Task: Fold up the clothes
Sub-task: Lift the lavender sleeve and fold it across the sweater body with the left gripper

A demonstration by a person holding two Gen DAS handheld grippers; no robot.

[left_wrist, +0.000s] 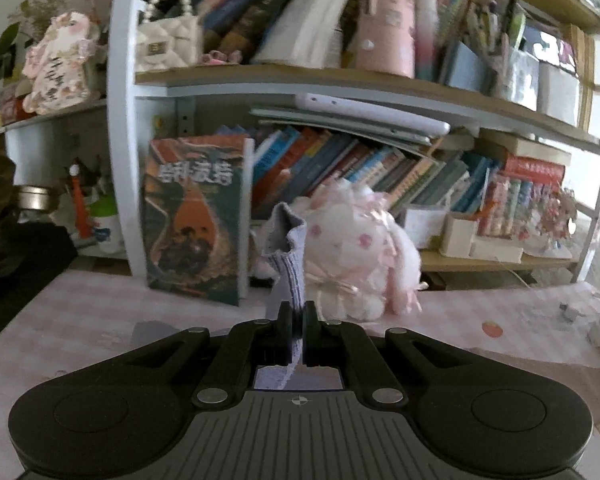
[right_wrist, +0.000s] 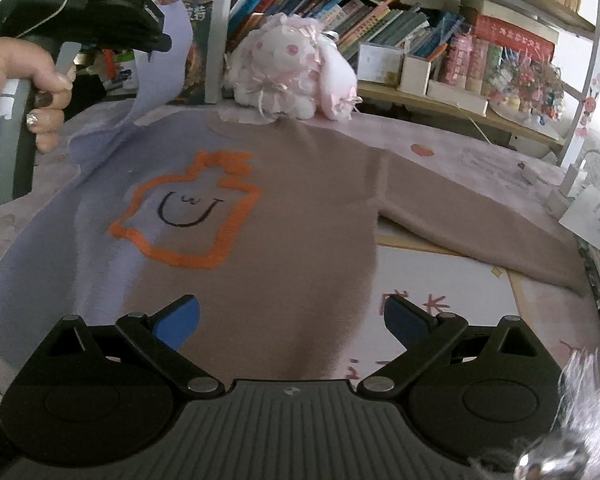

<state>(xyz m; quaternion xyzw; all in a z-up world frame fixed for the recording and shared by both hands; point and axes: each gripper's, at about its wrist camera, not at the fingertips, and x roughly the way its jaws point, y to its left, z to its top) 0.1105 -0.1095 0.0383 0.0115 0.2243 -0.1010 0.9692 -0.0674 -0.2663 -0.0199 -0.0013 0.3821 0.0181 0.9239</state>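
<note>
Black left gripper (left_wrist: 295, 312) clamped on ribbed lilac sleeve cuff (left_wrist: 288, 248), lifted above pink checked tablecloth (left_wrist: 480, 312). Blue-padded right gripper (right_wrist: 292, 322) spread wide, empty, over flat lilac knit sweater with orange outline (right_wrist: 284, 216). Fluffy white-pink plush rabbit (right_wrist: 292, 68) just behind collar.

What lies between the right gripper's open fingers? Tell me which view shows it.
The right wrist view shows it: the sweater's lower body spreads flat on the table beneath the right gripper, filling the gap between its blue fingers; nothing else lies there.
</note>
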